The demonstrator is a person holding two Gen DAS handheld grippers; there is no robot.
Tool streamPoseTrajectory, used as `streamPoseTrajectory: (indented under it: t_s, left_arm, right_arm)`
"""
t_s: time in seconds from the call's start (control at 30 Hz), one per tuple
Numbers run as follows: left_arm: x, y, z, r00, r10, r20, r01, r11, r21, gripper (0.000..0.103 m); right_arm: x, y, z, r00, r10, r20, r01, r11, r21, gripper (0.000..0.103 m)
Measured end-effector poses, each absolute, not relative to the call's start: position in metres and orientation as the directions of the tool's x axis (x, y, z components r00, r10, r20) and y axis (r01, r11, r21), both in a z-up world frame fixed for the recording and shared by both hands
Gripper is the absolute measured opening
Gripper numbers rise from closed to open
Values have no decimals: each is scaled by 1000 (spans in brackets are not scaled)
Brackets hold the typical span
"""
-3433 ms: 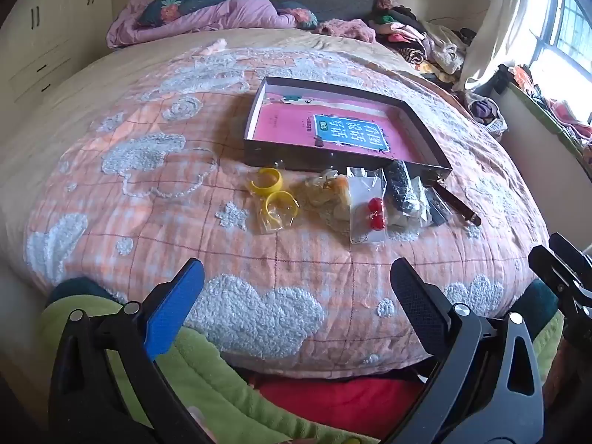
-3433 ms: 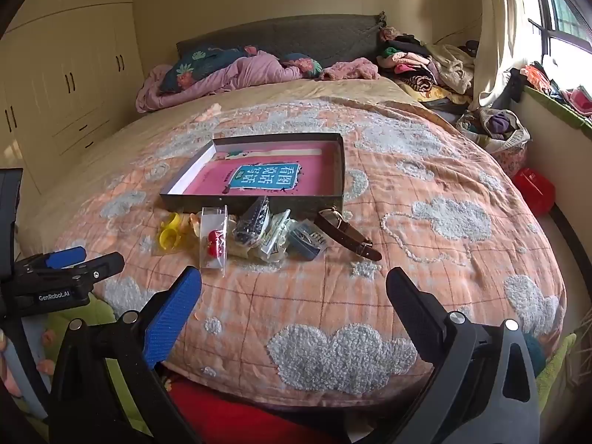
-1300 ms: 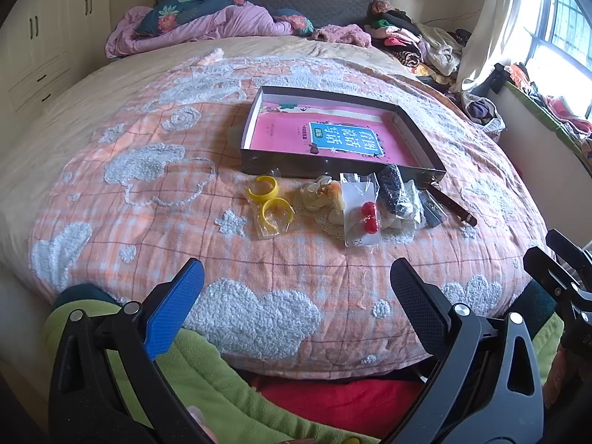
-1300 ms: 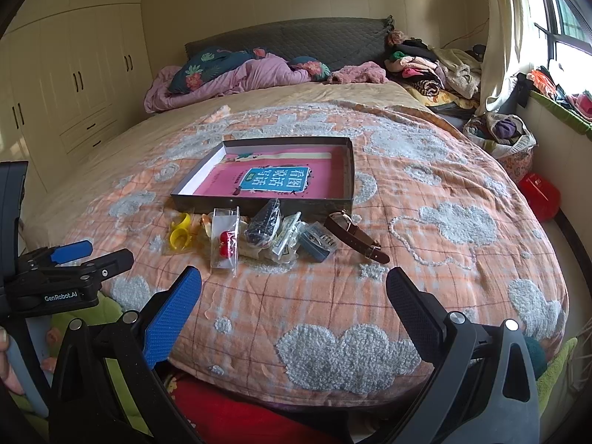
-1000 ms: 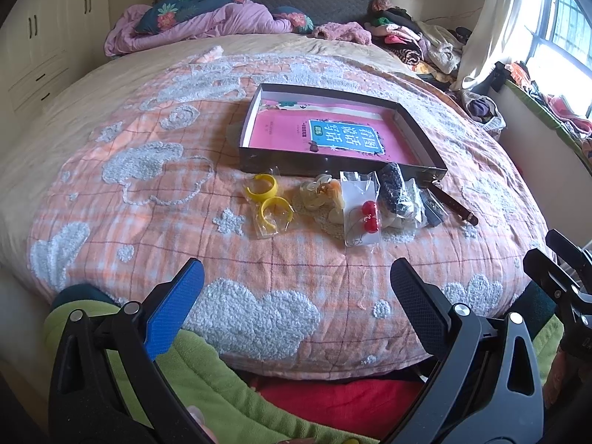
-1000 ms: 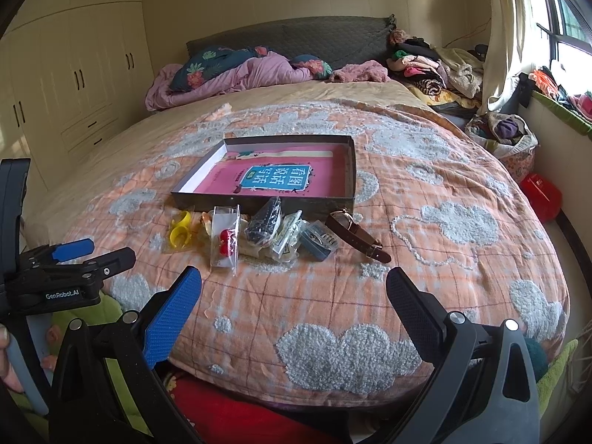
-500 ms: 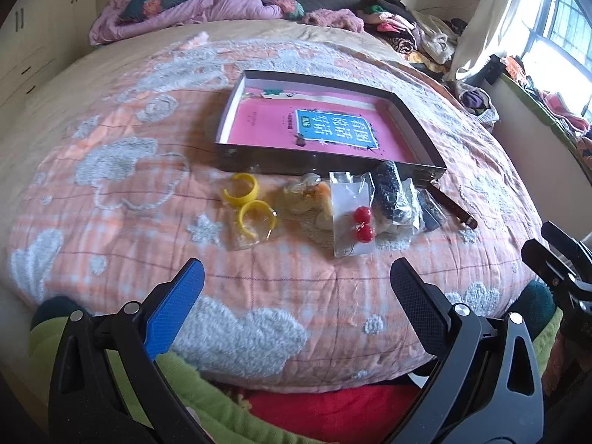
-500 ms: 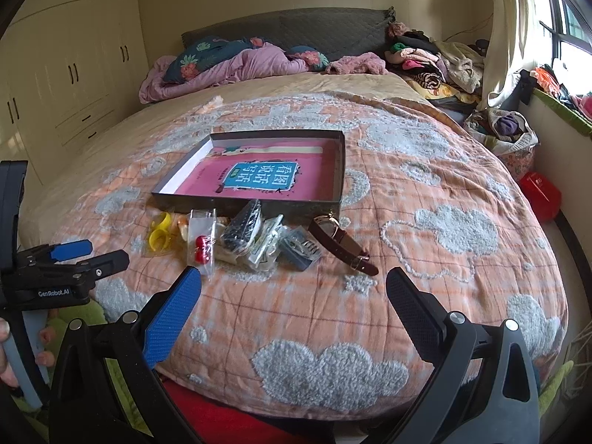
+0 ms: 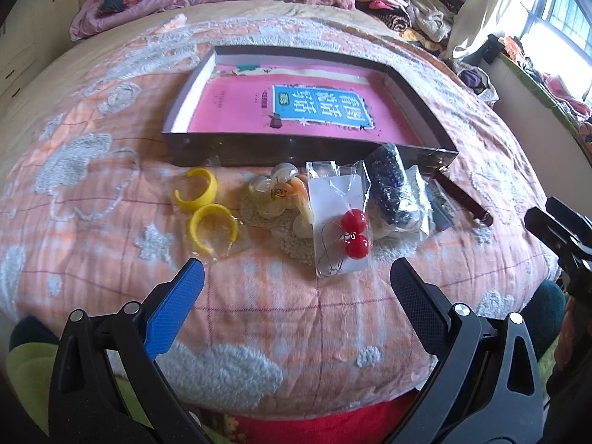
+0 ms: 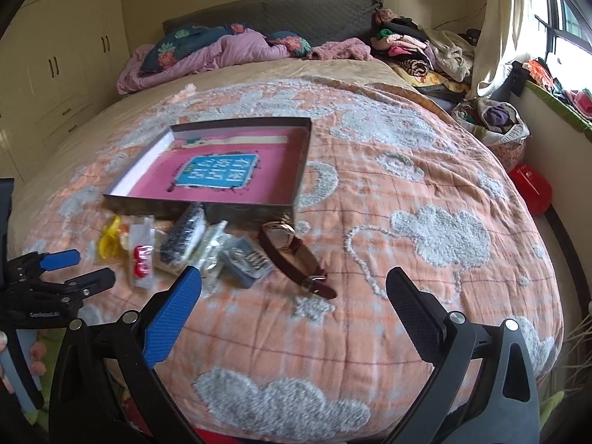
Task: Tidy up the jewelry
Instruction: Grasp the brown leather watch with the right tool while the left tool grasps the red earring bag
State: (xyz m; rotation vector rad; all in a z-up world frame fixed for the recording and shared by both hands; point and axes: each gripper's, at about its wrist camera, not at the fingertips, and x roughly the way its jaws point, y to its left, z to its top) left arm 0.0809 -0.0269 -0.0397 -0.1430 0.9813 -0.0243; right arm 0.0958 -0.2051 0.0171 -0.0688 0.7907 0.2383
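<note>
Both claws hover spread and empty over the bed (image 10: 425,192) — the left claw (image 9: 296,288) above bagged red earrings (image 9: 338,227), the right claw (image 10: 294,298) near a brown watch (image 10: 292,255) — jewelry lined up before a shallow box (image 9: 307,151).

Both grippers are moving fwd over the bed: left gripper (image 9: 296,273) is now closing on the red earring packet (image 9: 338,222), right gripper (image 10: 294,281) nearing the brown watch (image 10: 292,251); jewelry is looming larger.
</note>
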Motion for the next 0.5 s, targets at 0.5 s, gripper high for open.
streamPoseTrajectory:
  t_s: [0.5]
  left_arm:
    - [105, -34, -64, 535, -184, -825, 10, 977, -211, 68]
  right_arm:
    - [150, -207, -31, 623, 122, -773, -271, 960, -67, 99]
